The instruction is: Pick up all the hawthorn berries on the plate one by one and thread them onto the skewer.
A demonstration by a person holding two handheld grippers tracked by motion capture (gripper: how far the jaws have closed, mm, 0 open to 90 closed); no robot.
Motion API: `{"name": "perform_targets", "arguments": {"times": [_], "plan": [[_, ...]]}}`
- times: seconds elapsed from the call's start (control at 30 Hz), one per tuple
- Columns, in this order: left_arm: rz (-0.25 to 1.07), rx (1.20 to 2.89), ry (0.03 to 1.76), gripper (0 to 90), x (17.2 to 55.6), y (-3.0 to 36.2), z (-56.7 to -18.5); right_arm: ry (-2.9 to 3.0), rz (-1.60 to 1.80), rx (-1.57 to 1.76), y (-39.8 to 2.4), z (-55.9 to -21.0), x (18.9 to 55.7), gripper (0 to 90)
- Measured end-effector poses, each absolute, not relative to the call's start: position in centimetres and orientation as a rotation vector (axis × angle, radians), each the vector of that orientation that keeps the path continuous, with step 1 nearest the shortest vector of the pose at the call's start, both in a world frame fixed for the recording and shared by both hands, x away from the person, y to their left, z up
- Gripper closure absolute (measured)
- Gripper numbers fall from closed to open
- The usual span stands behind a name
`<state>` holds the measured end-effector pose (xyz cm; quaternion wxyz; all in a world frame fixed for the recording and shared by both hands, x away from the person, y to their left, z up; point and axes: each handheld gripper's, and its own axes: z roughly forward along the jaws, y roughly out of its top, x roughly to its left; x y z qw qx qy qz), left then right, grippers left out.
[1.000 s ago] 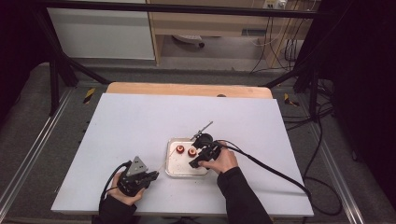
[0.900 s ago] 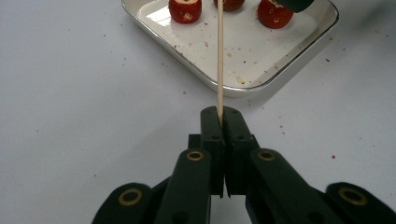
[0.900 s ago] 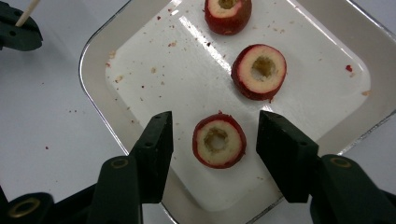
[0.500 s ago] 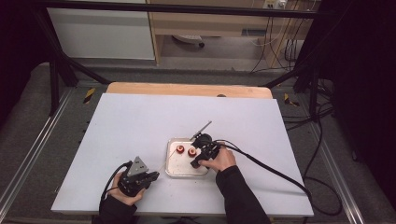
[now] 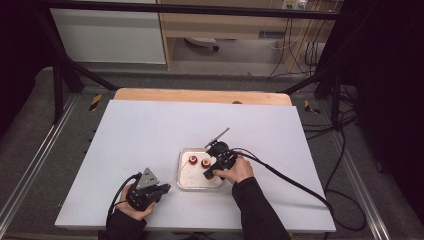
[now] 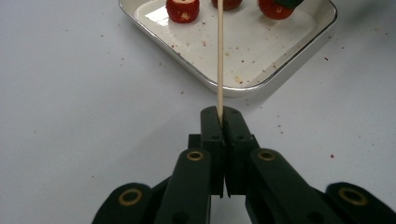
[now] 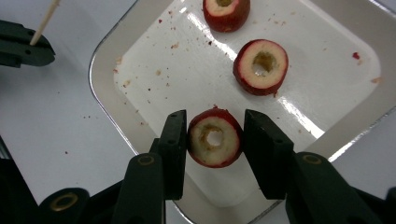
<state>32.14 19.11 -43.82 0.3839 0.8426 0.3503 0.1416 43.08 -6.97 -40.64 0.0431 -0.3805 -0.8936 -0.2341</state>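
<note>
A white tray (image 7: 154, 70) holds three cored red fruit pieces. My right gripper (image 7: 215, 140) has just been closing on the nearest piece (image 7: 214, 122), and its pads now press both sides of it. Two more pieces (image 7: 260, 66) (image 7: 226, 13) lie farther in. In the high view, the right gripper (image 5: 210, 171) reaches over the tray (image 5: 187, 186) from its right side. My left gripper (image 6: 222, 116) is shut on a thin wooden skewer (image 6: 219, 56), which points over the tray rim (image 6: 275, 74). In the high view, the left gripper (image 5: 162, 189) rests on the table left of the tray.
The tray sits on a white table top (image 5: 150, 130) with a wooden edge (image 5: 200, 95) at the back. Small crumbs dot the tray floor and the table near it. A black cable (image 5: 290, 180) trails from the right gripper to the right.
</note>
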Motion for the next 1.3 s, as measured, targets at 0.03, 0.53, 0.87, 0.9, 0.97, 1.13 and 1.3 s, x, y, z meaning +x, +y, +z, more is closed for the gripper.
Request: {"name": "perform_targets", "arguments": {"times": [0.03, 0.53, 0.87, 0.9, 0.97, 1.13, 1.3], "plan": [[0.361, 2.147, 0.892, 88.2, 32.1, 19.1, -43.8, -2.735, -0.722, -1.168, -7.1, -40.4, 43.0, 61.0], [0.37, 2.12, 0.896, 88.3, 31.9, 18.9, -43.7, -2.662, -0.991, -1.234, -8.3, -38.4, 42.0, 61.3], [0.382, 2.08, 0.912, 88.2, 31.7, 18.7, -43.6, -2.541, -1.252, -1.289, -9.4, -38.7, 41.5, 61.3], [0.382, 2.08, 0.912, 88.2, 31.7, 18.7, -43.6, -2.525, -1.276, -1.294, -9.5, -38.8, 41.5, 61.3], [0.384, 2.072, 0.92, 88.2, 31.6, 18.6, -43.6, -2.491, -1.329, -1.306, -9.7, -39.0, 41.4, 61.3], [0.378, 2.061, 0.935, 88.2, 31.6, 18.5, -43.7, -2.394, -1.468, -1.342, -10.2, -39.5, 41.2, 61.3], [0.371, 2.047, 0.947, 88.2, 31.5, 18.3, -43.7, -2.294, -1.584, -1.377, -10.5, -39.9, 41.0, 61.4]]}}
